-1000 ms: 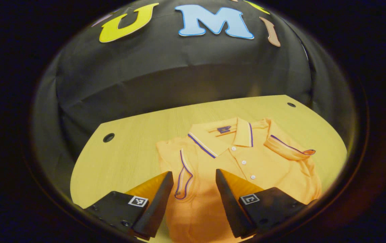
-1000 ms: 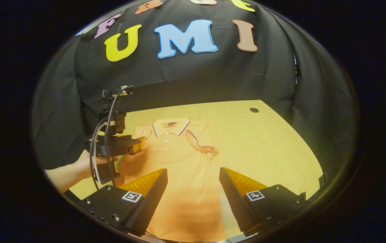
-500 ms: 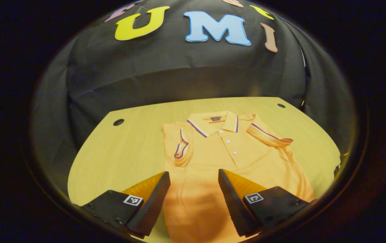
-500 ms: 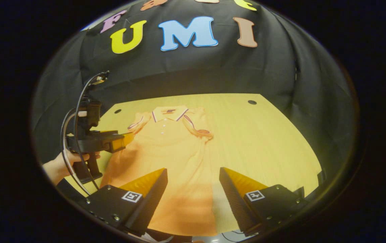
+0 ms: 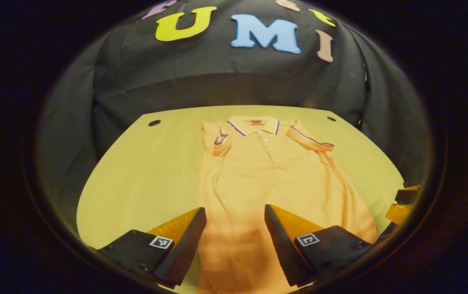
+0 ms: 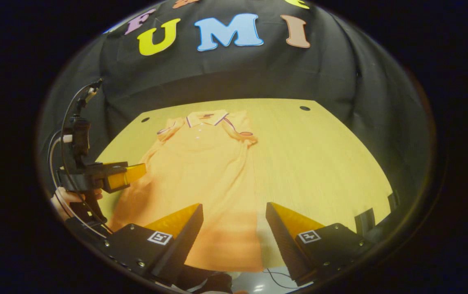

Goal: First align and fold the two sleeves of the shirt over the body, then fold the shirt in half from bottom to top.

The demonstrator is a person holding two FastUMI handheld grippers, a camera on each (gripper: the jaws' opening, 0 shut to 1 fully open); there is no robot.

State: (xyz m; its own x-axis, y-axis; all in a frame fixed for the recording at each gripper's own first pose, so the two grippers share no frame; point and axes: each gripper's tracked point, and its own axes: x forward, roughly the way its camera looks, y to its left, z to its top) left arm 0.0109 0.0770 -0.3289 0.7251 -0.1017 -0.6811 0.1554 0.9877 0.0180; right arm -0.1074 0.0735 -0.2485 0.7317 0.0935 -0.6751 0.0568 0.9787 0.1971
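Observation:
An orange polo shirt [image 5: 274,179] [image 6: 201,171] lies flat on the wooden table [image 5: 144,175], collar toward the far wall. Both short sleeves are folded in over the chest, the left sleeve [image 5: 220,141] and the right sleeve [image 5: 309,141]. My left gripper [image 5: 234,237] hovers open above the shirt's lower body, nothing between its fingers. My right gripper [image 6: 234,237] is open above the hem near the table's front edge. In the right gripper view the left gripper [image 6: 129,174] appears at the left, held by a hand [image 6: 64,198]. The right gripper's fingers [image 5: 401,206] peek in at the right of the left gripper view.
Two round cable holes [image 5: 154,122] [image 5: 331,119] sit near the table's far corners. Black cloth walls close the booth behind and at the sides. Bare wood [image 6: 319,163] spreads to the right of the shirt. A thin cable [image 6: 274,275] lies below the front edge.
Both grippers have pulled back from the sleeves toward the hem, still open. The shirt looks smaller and farther away, and its front edge has come into the right gripper view.

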